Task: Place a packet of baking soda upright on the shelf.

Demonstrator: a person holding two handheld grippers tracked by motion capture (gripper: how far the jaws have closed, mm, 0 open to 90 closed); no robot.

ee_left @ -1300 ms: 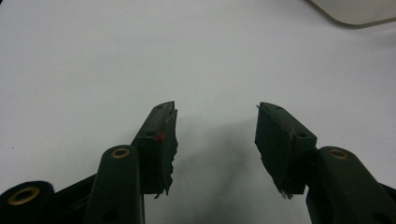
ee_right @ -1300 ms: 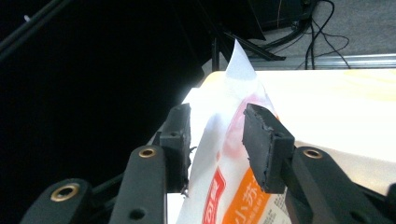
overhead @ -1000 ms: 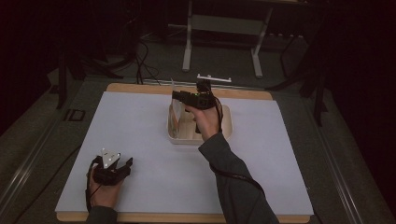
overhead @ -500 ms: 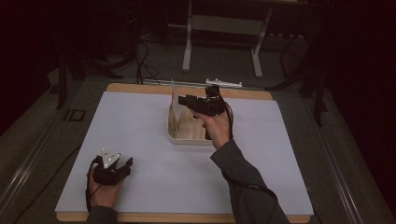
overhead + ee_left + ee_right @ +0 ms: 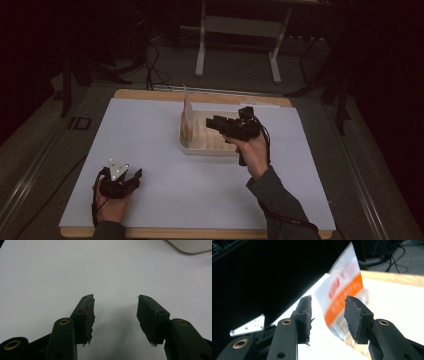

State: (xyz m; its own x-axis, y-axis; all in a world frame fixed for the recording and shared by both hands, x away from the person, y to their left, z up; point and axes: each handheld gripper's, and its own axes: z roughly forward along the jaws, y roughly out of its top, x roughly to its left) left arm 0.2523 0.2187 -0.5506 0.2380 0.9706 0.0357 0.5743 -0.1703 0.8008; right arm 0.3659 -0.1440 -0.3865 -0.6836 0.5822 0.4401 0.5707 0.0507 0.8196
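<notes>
A clear packet with an orange band [image 5: 187, 120] stands upright at the left end of a white tray [image 5: 210, 151] in the middle of the table. My right gripper [image 5: 211, 121] hovers over the tray, pointing left at the packet, jaws open. In the right gripper view the packet [image 5: 342, 290] stands just beyond the open right gripper [image 5: 328, 300], and the jaws do not touch it. My left gripper [image 5: 134, 175] rests on the white table surface at the front left. It is open with nothing in it [image 5: 115, 297].
The white mat [image 5: 150, 140] covers a wooden table whose edge [image 5: 200, 95] shows at the back. A corner of the tray [image 5: 190, 246] lies ahead of the left gripper. Dark floor, cables and a metal stand [image 5: 240, 30] lie beyond the table.
My right gripper has drawn back to the right and toward the person, away from the packet, which stays standing in the tray. The left gripper has not moved.
</notes>
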